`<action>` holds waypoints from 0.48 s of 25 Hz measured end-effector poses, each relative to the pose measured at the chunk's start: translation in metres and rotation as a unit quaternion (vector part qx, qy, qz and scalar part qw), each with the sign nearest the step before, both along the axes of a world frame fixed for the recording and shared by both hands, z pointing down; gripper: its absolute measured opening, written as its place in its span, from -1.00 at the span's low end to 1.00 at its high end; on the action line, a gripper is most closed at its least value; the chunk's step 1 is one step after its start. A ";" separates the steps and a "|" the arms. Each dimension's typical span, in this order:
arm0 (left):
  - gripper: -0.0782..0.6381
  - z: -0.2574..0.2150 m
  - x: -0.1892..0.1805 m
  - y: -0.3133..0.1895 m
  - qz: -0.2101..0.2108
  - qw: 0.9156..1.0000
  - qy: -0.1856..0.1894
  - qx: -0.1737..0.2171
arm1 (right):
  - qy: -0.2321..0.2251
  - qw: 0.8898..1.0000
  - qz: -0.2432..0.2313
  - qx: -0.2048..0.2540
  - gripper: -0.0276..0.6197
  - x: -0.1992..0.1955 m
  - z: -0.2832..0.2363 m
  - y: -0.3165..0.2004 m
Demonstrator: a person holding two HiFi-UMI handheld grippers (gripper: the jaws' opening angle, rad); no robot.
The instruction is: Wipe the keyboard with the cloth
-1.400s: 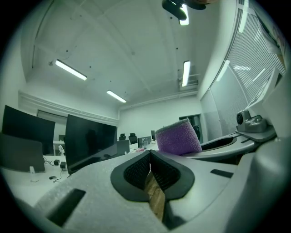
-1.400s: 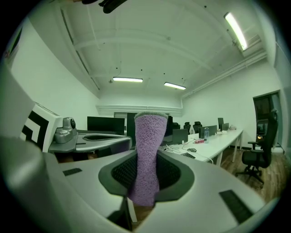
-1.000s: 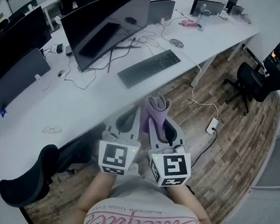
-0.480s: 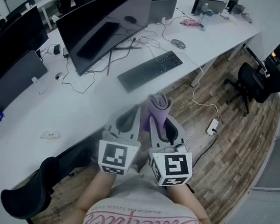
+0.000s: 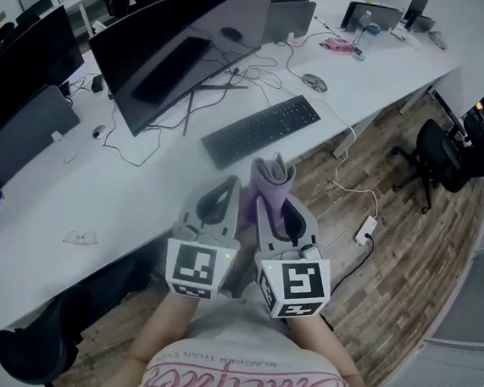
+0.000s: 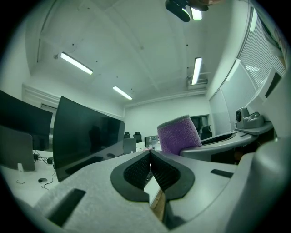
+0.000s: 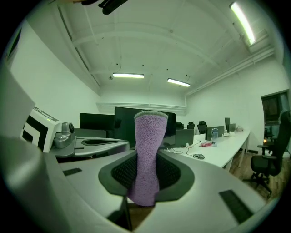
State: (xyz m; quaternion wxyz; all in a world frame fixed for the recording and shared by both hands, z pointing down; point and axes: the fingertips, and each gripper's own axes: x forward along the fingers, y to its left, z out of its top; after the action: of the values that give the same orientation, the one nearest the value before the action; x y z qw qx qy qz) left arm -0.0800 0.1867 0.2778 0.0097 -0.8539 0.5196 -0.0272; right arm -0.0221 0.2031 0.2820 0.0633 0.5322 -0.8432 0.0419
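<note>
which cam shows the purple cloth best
The right gripper view: the cloth stands upright in the centre, clamped between the fingers. The head view shows only its folded top sticking out of the right gripper. The left gripper view catches just its upper end, off to the right.

I am holding the left gripper (image 5: 224,199) and right gripper (image 5: 275,210) side by side near the white desk's (image 5: 131,199) front edge. The right one is gripping a purple cloth (image 5: 271,181) upright, and the keyboard (image 5: 261,131) is lying well ahead, below a curved monitor (image 5: 184,47).
</note>
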 end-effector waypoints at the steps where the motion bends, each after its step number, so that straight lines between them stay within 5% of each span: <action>1: -0.77 0.001 0.002 -0.007 -0.002 1.000 0.001 -0.001 | 0.000 1.000 -0.002 -0.001 -0.65 0.002 0.001 -0.006; 12: -0.77 0.011 0.033 -0.096 -0.028 0.999 -0.010 -0.013 | -0.013 0.999 -0.030 -0.018 -0.65 0.036 0.011 -0.099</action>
State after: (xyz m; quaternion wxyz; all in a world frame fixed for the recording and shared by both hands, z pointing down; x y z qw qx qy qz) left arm -0.0468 0.0911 0.2891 0.0031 -0.8387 0.5429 -0.0430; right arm 0.0140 0.1036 0.2933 0.0630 0.5051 -0.8585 0.0626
